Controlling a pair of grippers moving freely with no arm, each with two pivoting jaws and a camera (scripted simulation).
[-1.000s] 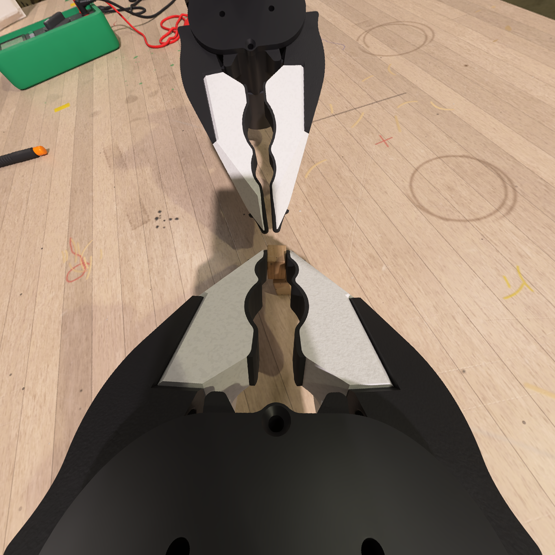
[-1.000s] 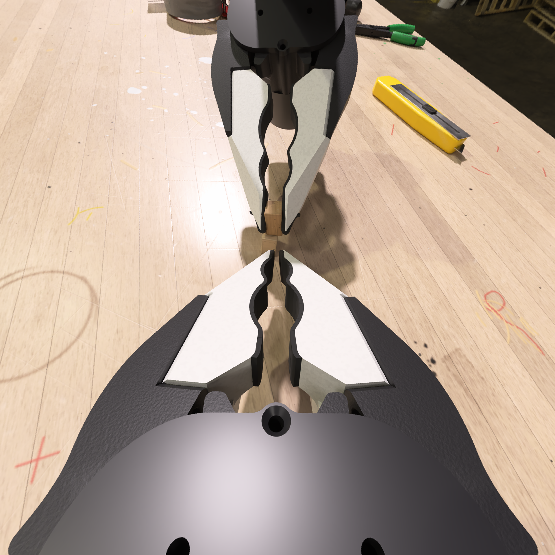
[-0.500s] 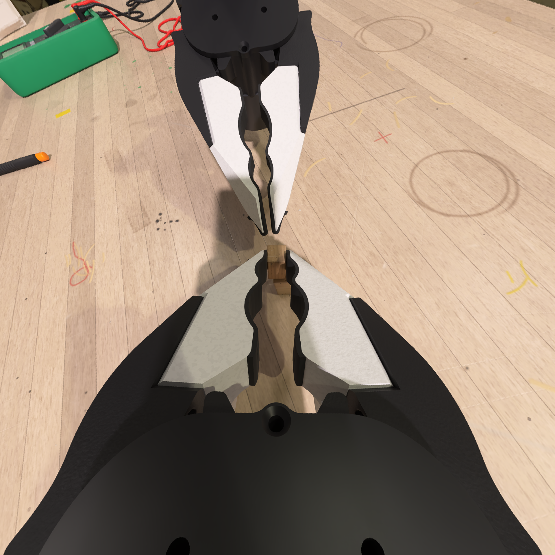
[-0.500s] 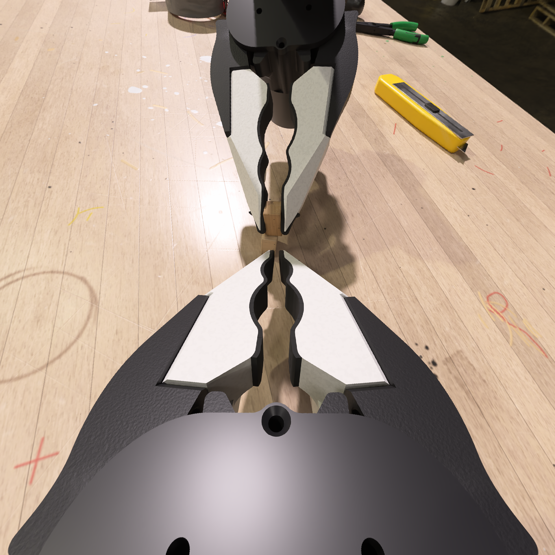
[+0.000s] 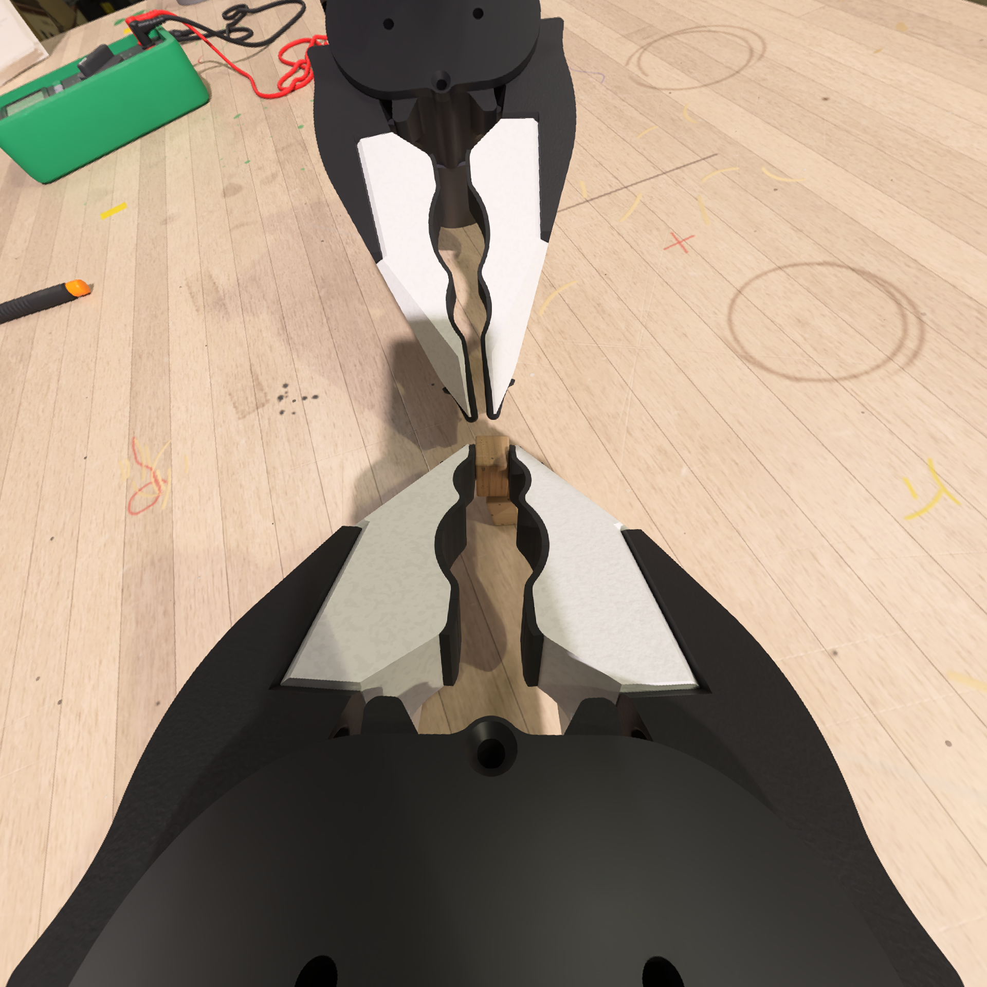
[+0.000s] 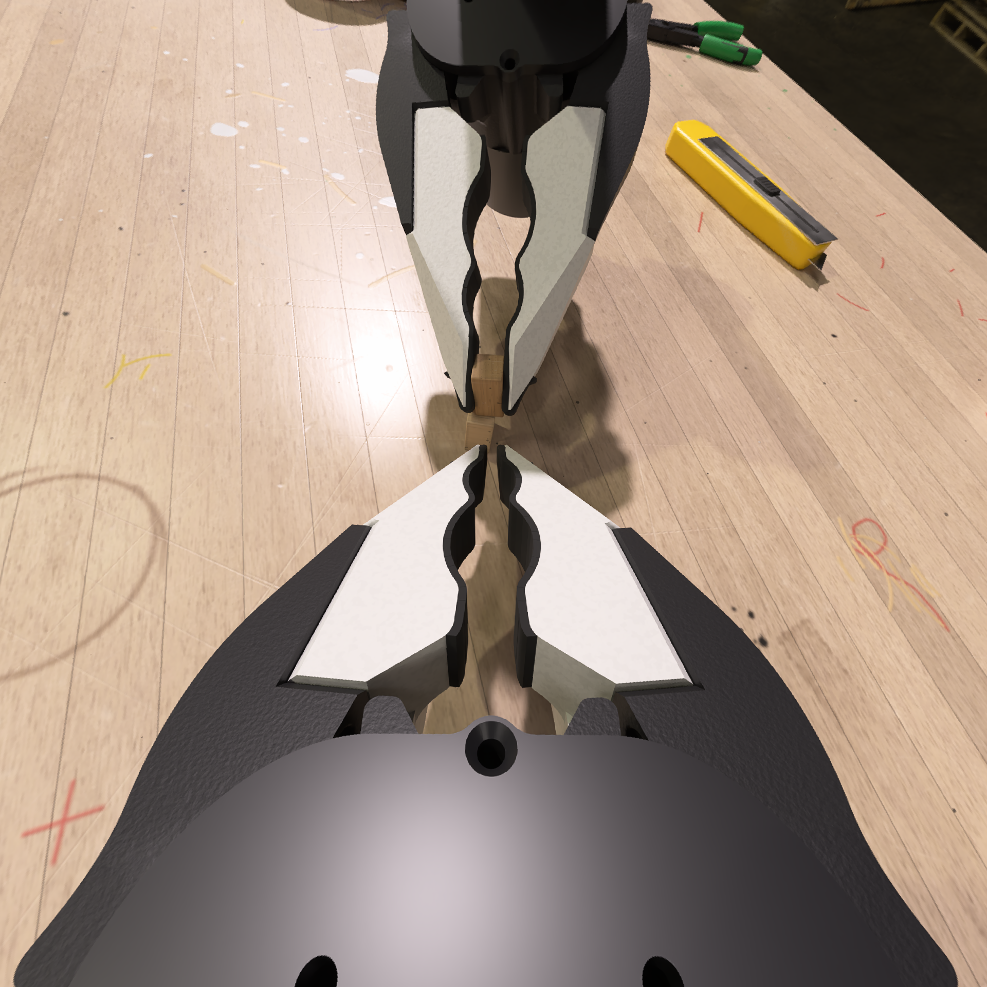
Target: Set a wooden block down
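Observation:
My left gripper (image 5: pixel 491 454) is shut on a small wooden block (image 5: pixel 488 475), held between its fingertips a little above the wooden table. A second wooden block (image 5: pixel 504 514) lies on the table just beneath it. My right gripper (image 5: pixel 479 414) faces the left one tip to tip, a short gap away, with its jaws nearly together and nothing between them. In the right wrist view, the right gripper (image 6: pixel 491 451) is at the bottom and the left gripper (image 6: pixel 488 408) is opposite, gripping the held block (image 6: pixel 487 384) above the lower block (image 6: pixel 477 432).
A green box (image 5: pixel 101 107) with red and black cables (image 5: pixel 256 69) stands at the far left, and a black pen with an orange tip (image 5: pixel 42 302) lies nearer. A yellow utility knife (image 6: pixel 747 192) and a green-handled tool (image 6: pixel 715 40) lie near the table's right edge (image 6: pixel 908 133).
Almost nothing. The left wrist view has shifted slightly, so the table slides a little toward me. The block stays held in the left gripper and the right gripper stays opposite.

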